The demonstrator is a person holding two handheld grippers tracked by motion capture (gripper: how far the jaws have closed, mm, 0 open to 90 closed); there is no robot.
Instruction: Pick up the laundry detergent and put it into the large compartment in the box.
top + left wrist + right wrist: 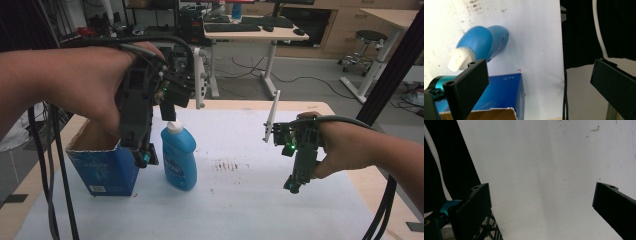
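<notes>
I have the left gripper (145,159) hanging over the gap between the open-topped blue cardboard box (105,170) and the blue plastic bottle with the white cap (178,157). Its jaws stand wide apart with nothing between them. In the left gripper view the bottle's white cap (459,59) sits just beyond the tip of the near jaw, outside the gap, and the box's torn brown rim lies below that same jaw. I judge this to be the approach to picking up the bottle, probably to put it in the box. Next I would need to shift the gripper sideways until the neck falls between the jaws, then lower it and close.

The bottle stands upright on the white table sheet (240,200), just beside the box; I cannot tell whether they touch. It is glossy, rounded at the shoulders and labelled on the front, so a grip low on the neck looks safer than one on the body.

The right gripper (294,186) hangs well apart from the bottle, jaws spread wide and empty, with bare sheet between them.
</notes>
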